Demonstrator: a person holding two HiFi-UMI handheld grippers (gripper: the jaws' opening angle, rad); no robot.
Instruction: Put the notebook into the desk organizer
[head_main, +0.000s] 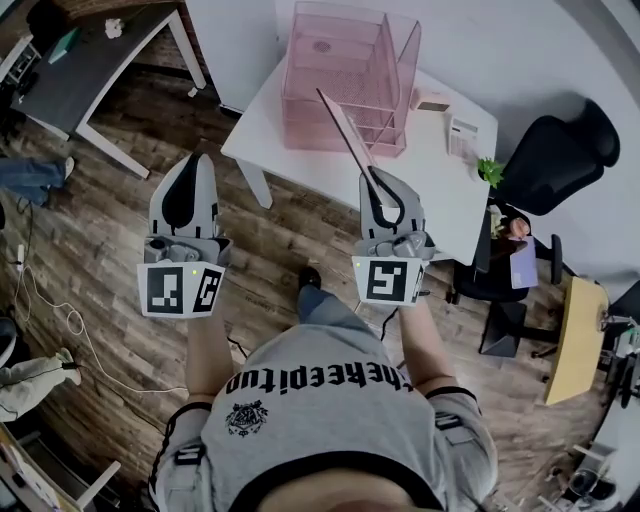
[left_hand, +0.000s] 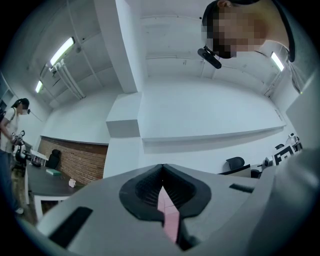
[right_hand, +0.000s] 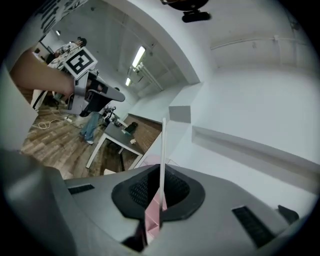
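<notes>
Tabletop (head_main: 290, 165): white, lying ahead of both grippers; it is carrying the organizer on its far part.
Desk organizer (head_main: 345, 80): pink and see-through with upright dividers; I am seeing nothing in its compartments.
Notebook (head_main: 345, 130): thin and carried edge-on. Its long axis is running from the jaws forward toward the organizer, and its far end is overlapping the organizer's front in the head view. It is not yet inside.
Right gripper (head_main: 375, 180): jaws are clenching the notebook's near end. This is the nearer hand, so I am judging that the notebook's line needs matching to a slot.
Left gripper (head_main: 195, 158): jaws are pressing together on nothing. It is hanging over the wooden floor, left of the tabletop and well apart from the notebook.
Small plant (head_main: 490, 170): standing at the tabletop's right edge.
</notes>
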